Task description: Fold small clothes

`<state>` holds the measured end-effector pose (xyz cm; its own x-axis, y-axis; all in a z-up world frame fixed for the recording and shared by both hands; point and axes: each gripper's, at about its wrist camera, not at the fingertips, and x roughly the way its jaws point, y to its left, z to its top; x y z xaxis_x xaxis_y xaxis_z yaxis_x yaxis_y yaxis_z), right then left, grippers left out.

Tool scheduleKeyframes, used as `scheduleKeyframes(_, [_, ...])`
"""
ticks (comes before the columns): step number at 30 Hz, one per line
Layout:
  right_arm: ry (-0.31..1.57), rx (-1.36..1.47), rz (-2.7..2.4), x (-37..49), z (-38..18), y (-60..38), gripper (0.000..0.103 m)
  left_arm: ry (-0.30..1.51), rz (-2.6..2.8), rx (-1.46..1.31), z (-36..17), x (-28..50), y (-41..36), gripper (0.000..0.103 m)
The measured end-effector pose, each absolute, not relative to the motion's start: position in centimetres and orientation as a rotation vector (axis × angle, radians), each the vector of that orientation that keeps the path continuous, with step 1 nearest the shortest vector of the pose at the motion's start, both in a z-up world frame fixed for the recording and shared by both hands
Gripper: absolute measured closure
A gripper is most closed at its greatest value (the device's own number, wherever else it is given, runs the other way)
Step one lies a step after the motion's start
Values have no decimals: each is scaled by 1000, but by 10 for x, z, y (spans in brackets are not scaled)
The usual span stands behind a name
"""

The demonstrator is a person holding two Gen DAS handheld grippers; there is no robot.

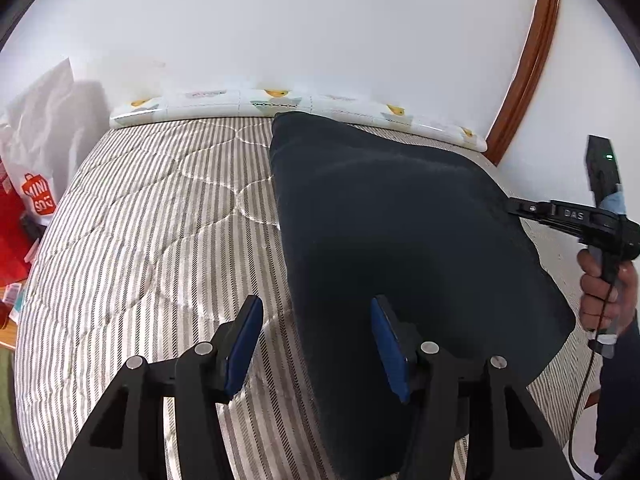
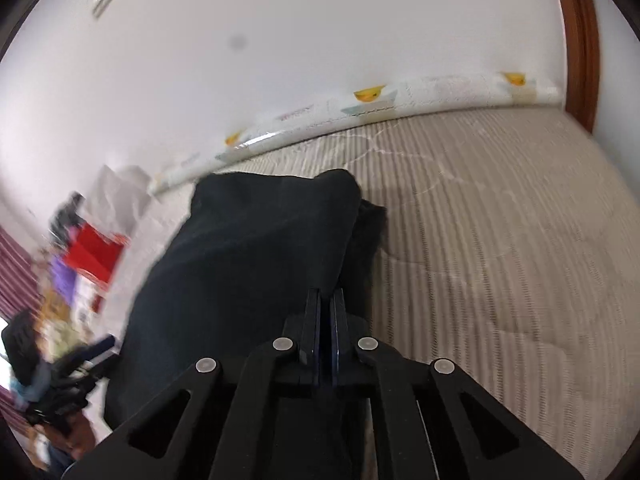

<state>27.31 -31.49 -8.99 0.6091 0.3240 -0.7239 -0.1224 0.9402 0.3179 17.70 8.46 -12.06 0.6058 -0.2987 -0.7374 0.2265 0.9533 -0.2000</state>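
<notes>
A dark navy garment [image 1: 400, 248] lies spread on the striped mattress [image 1: 152, 216], its far corner near the wall. My left gripper [image 1: 316, 320] is open and empty, hovering over the garment's left edge near the front. My right gripper [image 1: 516, 207] comes in from the right and is shut on the garment's right edge. In the right wrist view the right gripper [image 2: 326, 300] has its pads closed on a fold of the dark garment [image 2: 240, 272], which hangs lifted and bunched ahead of it. The left gripper [image 2: 92, 356] shows blurred at the lower left.
A white wall runs behind the bed, with a duck-print padded bumper [image 1: 296, 104] along the mattress's far edge. A white Miniso bag [image 1: 40, 168] and red items [image 1: 12, 240] sit left of the bed. A wooden door frame [image 1: 532, 60] stands at the right.
</notes>
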Motion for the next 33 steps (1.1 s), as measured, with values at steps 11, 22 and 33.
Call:
scheduleKeyframes(11, [820, 162, 172, 170, -78, -338, 59, 863, -292, -85, -119, 126, 98, 49])
scheduleKeyframes(22, [891, 140, 283, 104, -125, -334, 59, 897, -249, -43, -150, 82, 96, 48])
scheduleKeyframes(33, [875, 312, 340, 138, -153, -323, 67, 865, -258, -42, -155, 85, 82, 49])
